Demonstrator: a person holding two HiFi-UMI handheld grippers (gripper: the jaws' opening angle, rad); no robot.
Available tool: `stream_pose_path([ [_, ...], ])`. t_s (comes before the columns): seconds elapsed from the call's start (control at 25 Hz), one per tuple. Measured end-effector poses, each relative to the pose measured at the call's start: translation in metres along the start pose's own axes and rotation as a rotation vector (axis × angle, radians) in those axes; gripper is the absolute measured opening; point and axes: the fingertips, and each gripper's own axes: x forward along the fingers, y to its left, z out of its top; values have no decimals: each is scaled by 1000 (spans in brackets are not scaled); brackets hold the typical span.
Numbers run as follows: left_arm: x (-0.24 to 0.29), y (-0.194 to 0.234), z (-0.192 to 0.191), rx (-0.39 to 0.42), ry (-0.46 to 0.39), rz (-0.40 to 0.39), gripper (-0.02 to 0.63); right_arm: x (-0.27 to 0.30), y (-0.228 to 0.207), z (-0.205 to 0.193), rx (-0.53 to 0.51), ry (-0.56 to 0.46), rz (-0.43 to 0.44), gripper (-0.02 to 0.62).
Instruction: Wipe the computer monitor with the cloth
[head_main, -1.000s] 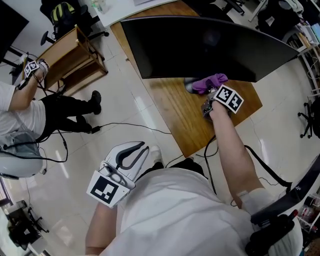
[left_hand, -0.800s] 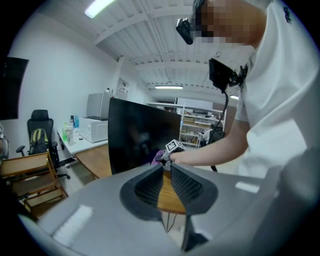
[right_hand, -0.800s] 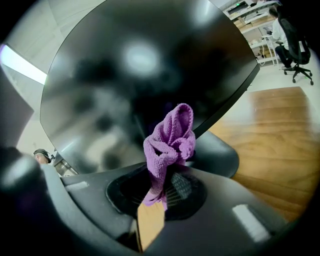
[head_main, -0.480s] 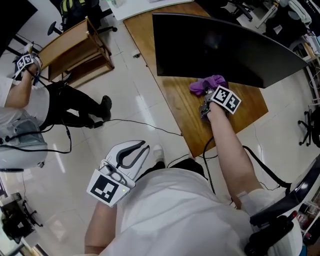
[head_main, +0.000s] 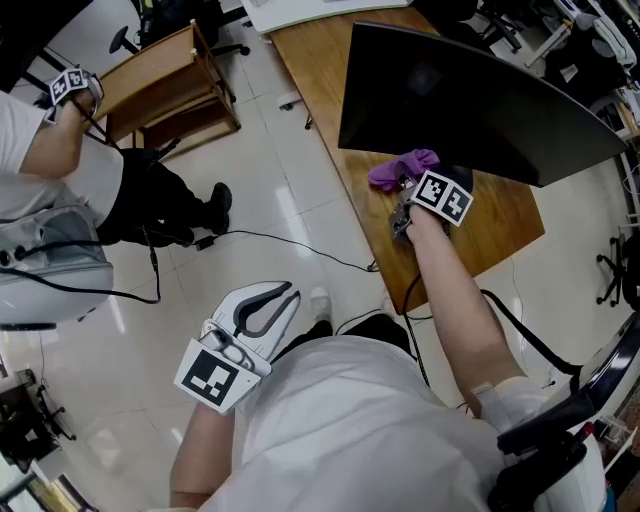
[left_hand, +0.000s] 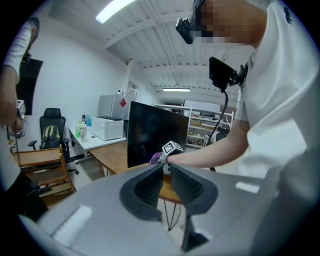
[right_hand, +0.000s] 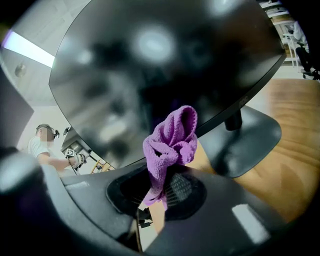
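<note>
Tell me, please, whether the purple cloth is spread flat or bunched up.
Bunched up: the purple cloth sits crumpled in folds, pinched between the right gripper's jaws.

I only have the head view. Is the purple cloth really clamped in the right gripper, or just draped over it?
Observer: Clamped. The right gripper view shows the right gripper shut on the purple cloth, which bunches up above the jaws.
Operator: What holds the black curved monitor up? Its screen mostly hides that from me.
Observer: A flat dark stand base on the wooden desk, to the cloth's right in that view.
Operator: And the left gripper?
Observer: The left gripper view shows the left gripper shut, with nothing between its jaws.
</note>
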Motion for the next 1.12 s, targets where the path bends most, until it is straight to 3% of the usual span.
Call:
stream_pose_path([
  [0.84,-54,15,-18,-34,-20,118,71,51,123,-63,-143,163,184,57],
  [1.12,-59,18,-19,-34,-36,132,71,54,142,-61,-210,181,209,57],
])
